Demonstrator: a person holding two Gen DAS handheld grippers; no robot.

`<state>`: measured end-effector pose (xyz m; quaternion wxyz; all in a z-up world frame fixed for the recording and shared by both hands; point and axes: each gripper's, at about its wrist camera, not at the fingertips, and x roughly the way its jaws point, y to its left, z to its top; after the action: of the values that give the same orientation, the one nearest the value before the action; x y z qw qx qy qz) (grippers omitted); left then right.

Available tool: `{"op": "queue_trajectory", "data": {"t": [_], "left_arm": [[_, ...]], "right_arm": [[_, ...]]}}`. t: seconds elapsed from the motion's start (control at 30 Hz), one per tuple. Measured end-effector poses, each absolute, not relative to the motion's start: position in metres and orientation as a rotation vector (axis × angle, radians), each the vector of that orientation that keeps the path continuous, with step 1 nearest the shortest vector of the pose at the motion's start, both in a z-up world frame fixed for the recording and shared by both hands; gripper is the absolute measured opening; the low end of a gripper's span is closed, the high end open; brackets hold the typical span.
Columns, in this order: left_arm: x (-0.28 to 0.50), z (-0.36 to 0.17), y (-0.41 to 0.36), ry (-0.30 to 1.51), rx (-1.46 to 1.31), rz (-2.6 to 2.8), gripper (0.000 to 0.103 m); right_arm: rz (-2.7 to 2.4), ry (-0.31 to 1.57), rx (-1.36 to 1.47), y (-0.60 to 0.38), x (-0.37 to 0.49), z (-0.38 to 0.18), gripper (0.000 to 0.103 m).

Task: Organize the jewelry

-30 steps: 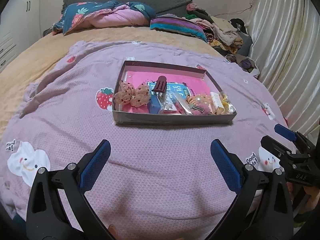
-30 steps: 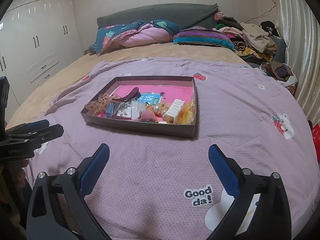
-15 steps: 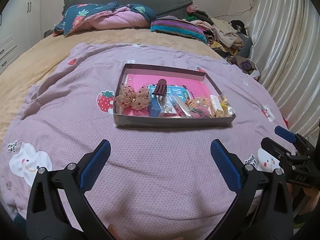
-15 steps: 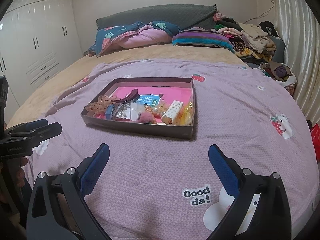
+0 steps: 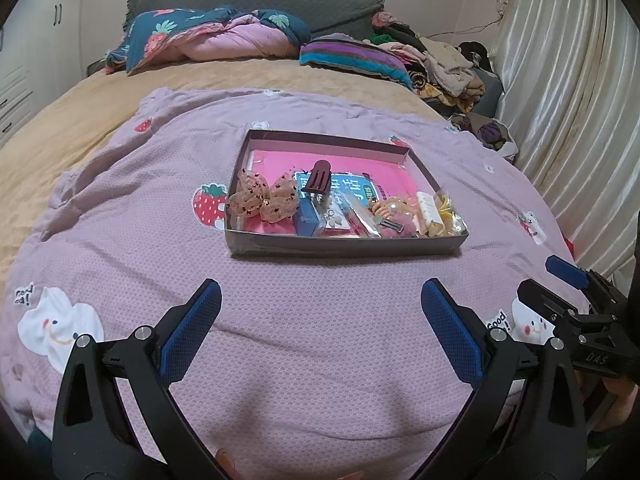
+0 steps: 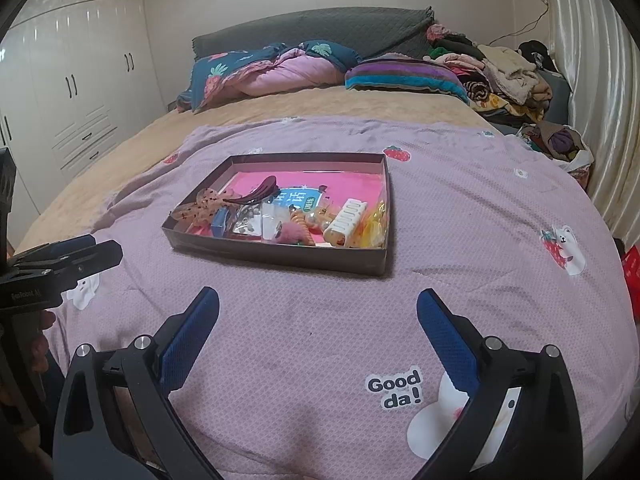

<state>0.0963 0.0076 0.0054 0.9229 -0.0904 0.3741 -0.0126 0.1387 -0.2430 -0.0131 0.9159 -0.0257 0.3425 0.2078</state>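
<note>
Bed w/ jewelry box (image 5: 344, 246); wardrobe (image 6: 72, 92) right view only; both grippers' fingers (image 5: 192, 328) spread.

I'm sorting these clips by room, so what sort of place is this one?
Most likely a home bedroom. A bed with a padded headboard fills the view, a white wardrobe lines one wall, and clothes are piled by the curtain. The tray sits on the bed.

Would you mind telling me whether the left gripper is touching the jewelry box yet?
Apart. The left wrist view shows the left gripper open, with a broad strip of bare purple blanket between its fingertips and the near wall of the jewelry box.
</note>
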Motion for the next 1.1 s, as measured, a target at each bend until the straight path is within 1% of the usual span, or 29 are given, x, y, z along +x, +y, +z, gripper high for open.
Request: {"op": "queue_trajectory", "data": {"t": [1.1], "left_arm": [[0.0961,0.0057,0.0064,0.771,-0.189,-0.026,0.093]], "right_arm": [[0.416,0.694,-0.044,-0.2470,0.1364,-0.0095,0.099]]}}
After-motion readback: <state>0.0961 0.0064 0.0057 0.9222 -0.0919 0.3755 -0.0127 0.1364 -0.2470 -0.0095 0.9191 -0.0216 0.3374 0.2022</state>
